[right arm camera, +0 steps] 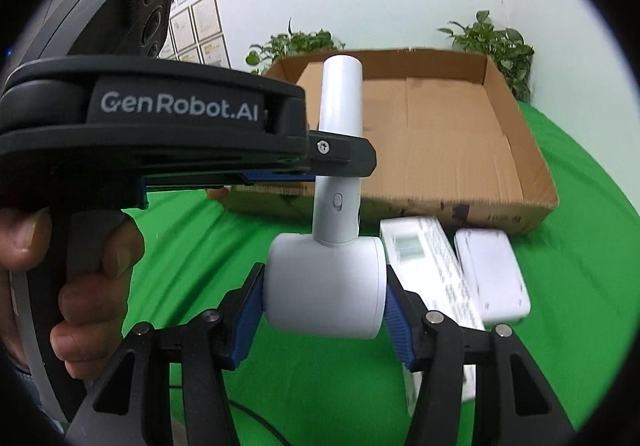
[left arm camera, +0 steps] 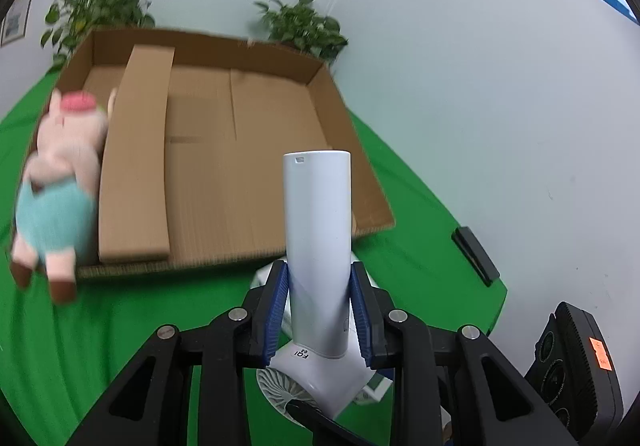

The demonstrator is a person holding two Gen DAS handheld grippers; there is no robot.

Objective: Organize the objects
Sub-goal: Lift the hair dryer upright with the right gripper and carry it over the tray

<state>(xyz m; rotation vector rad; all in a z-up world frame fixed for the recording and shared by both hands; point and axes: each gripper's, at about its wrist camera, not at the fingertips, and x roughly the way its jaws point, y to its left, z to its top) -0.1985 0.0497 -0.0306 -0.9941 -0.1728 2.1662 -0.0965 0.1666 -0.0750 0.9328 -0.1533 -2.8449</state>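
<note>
Both grippers hold one white handheld fan (left arm camera: 318,246) above the green cloth. My left gripper (left arm camera: 319,310) is shut on its white handle, which points toward the cardboard box (left arm camera: 240,149). My right gripper (right arm camera: 324,302) is shut on the fan's round head (right arm camera: 324,286), below the handle (right arm camera: 340,105). The left gripper's body (right arm camera: 160,125) crosses the right wrist view on the left. A pink plush pig (left arm camera: 60,173) lies in the box's left section beside a cardboard divider (left arm camera: 138,157).
The open cardboard box (right arm camera: 460,149) sits on the green cloth (right arm camera: 580,246). A white remote (right arm camera: 432,266) and a white power bank (right arm camera: 492,278) lie in front of it. A black object (left arm camera: 476,256) lies at the table's right edge. Plants (left arm camera: 304,25) stand behind.
</note>
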